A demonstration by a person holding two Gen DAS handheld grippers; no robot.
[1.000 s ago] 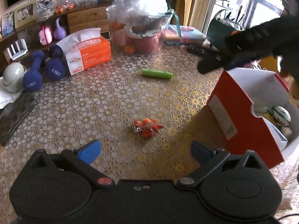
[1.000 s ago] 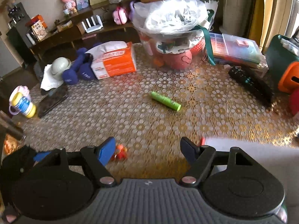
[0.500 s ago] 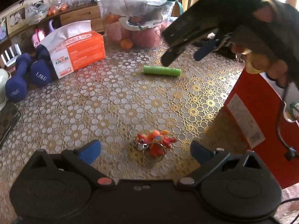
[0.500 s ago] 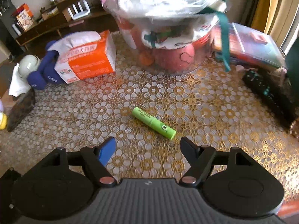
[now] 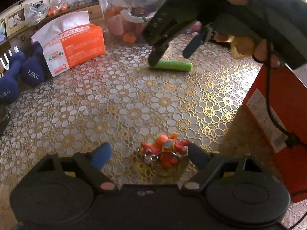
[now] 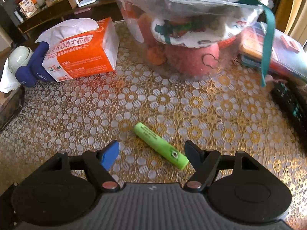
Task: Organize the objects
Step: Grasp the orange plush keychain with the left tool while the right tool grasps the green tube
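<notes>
Right tongs (image 6: 151, 153) | open, empty, straddling tube (image 6: 160, 148); axis diagonal across gap | left tongs (image 5: 148, 156) open, empty over keychain (image 5: 163, 149).

The red box (image 5: 284, 126) runs off the right edge of the left wrist view, its inside unseen. One end of the green tube (image 5: 172, 65) is covered by a finger of the right gripper (image 5: 172, 52). The remote (image 6: 291, 103) — probably a remote — is blurred and cropped; the dumbbells (image 5: 17, 72) are cut off too.
</notes>
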